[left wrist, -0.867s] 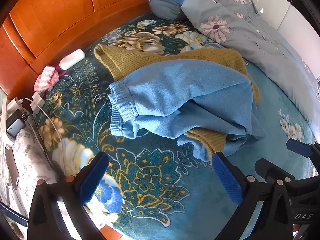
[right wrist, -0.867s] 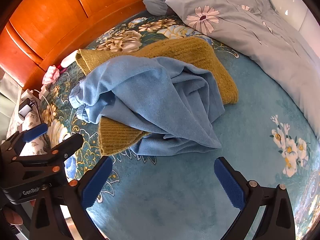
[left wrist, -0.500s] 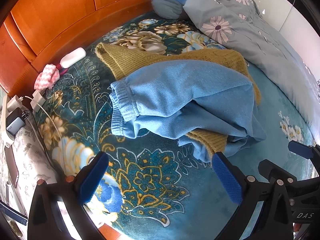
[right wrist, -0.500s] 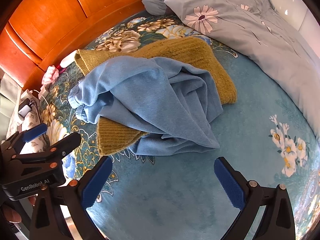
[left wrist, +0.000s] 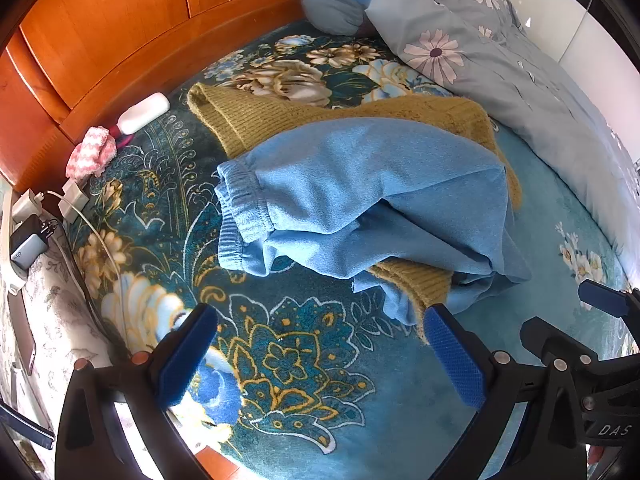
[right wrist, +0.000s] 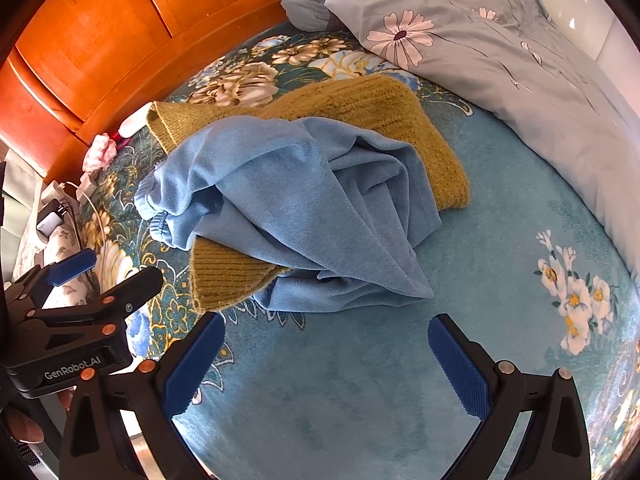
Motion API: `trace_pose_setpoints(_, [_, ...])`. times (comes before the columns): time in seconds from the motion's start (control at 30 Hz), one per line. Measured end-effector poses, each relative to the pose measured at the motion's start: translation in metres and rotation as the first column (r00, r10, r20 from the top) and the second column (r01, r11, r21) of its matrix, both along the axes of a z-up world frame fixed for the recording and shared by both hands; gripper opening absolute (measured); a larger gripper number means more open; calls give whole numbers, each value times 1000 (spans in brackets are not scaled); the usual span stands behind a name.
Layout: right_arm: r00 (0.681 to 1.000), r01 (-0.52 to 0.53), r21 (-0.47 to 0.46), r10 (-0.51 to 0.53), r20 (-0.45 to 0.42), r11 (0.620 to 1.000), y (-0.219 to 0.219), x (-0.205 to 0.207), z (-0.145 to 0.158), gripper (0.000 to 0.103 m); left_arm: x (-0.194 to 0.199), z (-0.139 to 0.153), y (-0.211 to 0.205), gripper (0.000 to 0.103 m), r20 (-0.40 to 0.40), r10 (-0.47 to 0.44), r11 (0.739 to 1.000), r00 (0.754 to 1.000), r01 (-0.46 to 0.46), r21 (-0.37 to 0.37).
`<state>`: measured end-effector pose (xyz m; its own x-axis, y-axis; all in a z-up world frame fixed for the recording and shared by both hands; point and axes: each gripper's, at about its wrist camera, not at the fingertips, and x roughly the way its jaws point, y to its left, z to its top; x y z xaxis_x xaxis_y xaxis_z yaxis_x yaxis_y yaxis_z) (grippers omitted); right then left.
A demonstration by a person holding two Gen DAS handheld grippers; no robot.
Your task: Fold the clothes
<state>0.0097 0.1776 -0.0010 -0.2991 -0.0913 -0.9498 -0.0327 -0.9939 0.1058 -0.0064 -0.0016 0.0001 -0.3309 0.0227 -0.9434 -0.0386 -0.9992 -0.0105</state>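
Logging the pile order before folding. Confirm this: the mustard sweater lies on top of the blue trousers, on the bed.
Wrong order. The blue trousers lie on top of the mustard sweater, on the bed; the right wrist view shows it.

In front of me a light blue fleece garment (left wrist: 360, 200) lies crumpled on the bed, its ribbed elastic cuffs toward the headboard side, its folds bunched toward the near edge. It sits on top of a mustard knit sweater (right wrist: 360, 108), spread flat beneath it, with a ribbed hem poking out under the blue cloth.
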Motion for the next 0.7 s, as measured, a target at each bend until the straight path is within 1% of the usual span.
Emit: trace_pose_setpoints(0.7, [1000,-5,1,5,-1,1000,-1,0,1,103,1,-2,0,103,4,-1,1000,1000,1,-3])
